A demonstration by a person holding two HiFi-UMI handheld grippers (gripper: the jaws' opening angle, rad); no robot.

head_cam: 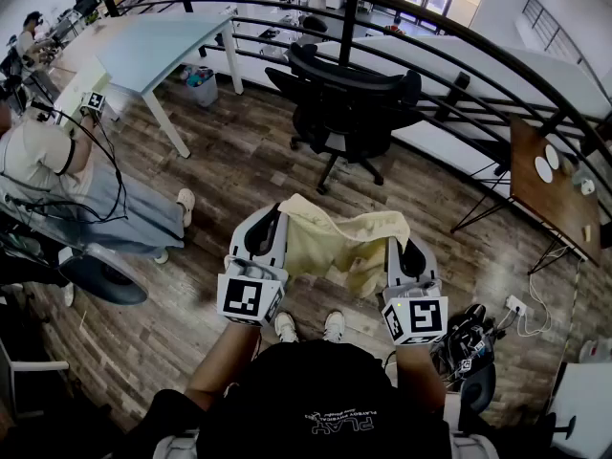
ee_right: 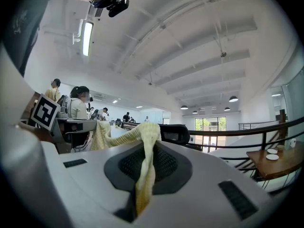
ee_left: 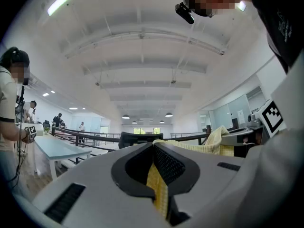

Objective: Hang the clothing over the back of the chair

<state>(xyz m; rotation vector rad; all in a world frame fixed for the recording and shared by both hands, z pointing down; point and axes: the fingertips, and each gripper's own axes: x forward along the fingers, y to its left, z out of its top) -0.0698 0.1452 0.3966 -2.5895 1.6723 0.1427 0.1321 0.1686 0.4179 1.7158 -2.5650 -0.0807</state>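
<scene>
A pale yellow garment [head_cam: 335,242] hangs stretched between my two grippers, in front of the person's chest. My left gripper [head_cam: 271,226] is shut on its left edge; the yellow cloth [ee_left: 156,184] shows pinched between the jaws. My right gripper [head_cam: 400,249] is shut on the other edge, where a fold of the cloth [ee_right: 145,163] rises out of the closed jaws. The black office chair [head_cam: 344,103] stands ahead on the wooden floor, its back [ee_left: 137,139] turned toward me. The chair's backrest [ee_right: 175,133] is also in the right gripper view, beyond the cloth.
A curved black railing [head_cam: 402,27] runs behind the chair. A pale table [head_cam: 163,51] stands at the left with a seated person [head_cam: 57,175] near it. A small wooden table [head_cam: 555,185] with white dishes is at the right. A black device [head_cam: 469,347] lies on the floor by my right foot.
</scene>
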